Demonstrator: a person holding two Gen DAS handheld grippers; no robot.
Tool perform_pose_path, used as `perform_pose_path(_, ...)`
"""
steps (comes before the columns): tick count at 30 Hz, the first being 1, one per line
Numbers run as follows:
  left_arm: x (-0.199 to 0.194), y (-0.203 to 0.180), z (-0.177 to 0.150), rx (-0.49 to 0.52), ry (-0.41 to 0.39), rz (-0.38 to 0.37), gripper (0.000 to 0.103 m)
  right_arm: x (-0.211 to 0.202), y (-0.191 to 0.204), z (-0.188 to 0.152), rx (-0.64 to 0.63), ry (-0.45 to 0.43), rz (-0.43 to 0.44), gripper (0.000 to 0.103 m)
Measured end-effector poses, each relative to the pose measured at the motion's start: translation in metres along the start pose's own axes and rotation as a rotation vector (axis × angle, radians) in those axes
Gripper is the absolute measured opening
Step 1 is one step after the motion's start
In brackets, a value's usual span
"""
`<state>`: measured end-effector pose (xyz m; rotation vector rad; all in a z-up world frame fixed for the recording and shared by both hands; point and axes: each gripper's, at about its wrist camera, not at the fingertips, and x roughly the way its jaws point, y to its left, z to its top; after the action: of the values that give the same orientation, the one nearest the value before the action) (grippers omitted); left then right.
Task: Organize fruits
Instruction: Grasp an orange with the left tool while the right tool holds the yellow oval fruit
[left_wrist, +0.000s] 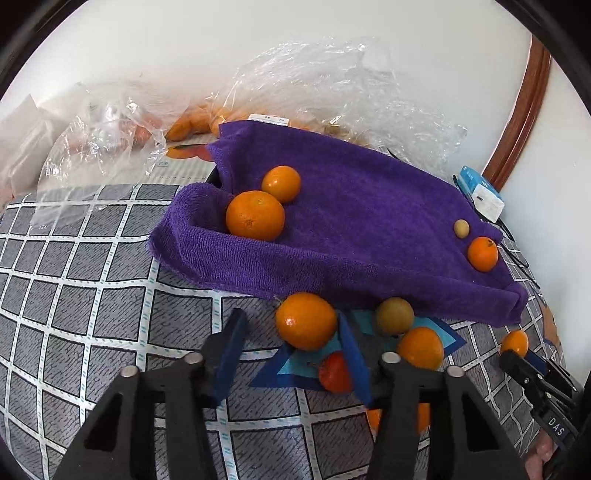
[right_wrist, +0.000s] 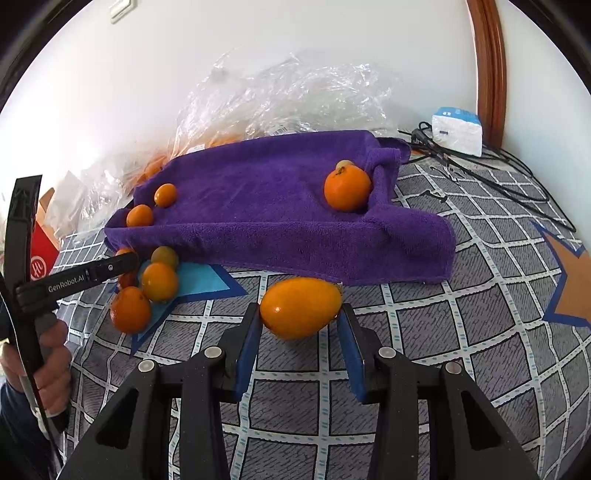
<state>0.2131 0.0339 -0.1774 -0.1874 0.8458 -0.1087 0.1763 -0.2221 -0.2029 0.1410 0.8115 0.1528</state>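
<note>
Surface: I'm watching a checked cloth (right_wrist: 424, 332) under a purple towel (right_wrist: 258, 206).
Right claw (right_wrist: 300, 334): I'm gripping an oval orange fruit (right_wrist: 300, 308) at 6 o'clock of the towel.
Left claw (left_wrist: 291, 354): I'm holding it parted, an orange (left_wrist: 306, 320) touching only its right pad.

A purple terry towel (right_wrist: 280, 221) lies across the grey checked cloth-covered counter (right_wrist: 424, 332), toward the wall. Behind it, crumpled clear plastic bags (right_wrist: 280, 96) rest against the wall. On the towel's left end sit two round oranges (left_wrist: 255, 216), one behind the other; on its right end, a single orange (left_wrist: 482, 254) with a small yellowish fruit (left_wrist: 461, 227) just behind. Before the towel's near edge, at the left, a cluster of loose fruit (right_wrist: 159, 280) lies on the counter. Right of the cluster, an oval orange fruit (right_wrist: 300, 308) sits between the right tongs (right_wrist: 300, 313). At the far right, a white-and-blue box (right_wrist: 457, 130) stands by the wall, with black cables (right_wrist: 480, 173) trailing before it
</note>
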Motion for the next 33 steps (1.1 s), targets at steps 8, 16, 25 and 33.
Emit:
perform_pose_path(8, 0.000, -0.004, 0.002, 0.013, 0.001, -0.046, 0.032, -0.002, -0.001, -0.001, 0.011, -0.012, 0.053, 0.042)
perform_pose_path(16, -0.010, 0.007, 0.006, -0.050, -0.024, -0.046, 0.032, 0.000, -0.004, -0.001, 0.027, -0.001, 0.062, 0.042)
perform_pose_path(25, -0.003, 0.012, 0.005, -0.072, 0.016, -0.008, 0.032, 0.005, -0.004, -0.001, 0.019, 0.016, 0.055, 0.042)
perform_pose_path(33, 0.002, 0.009, 0.004, -0.065, 0.006, 0.022, 0.040, 0.006, -0.002, -0.002, 0.009, 0.019, 0.049, 0.042)
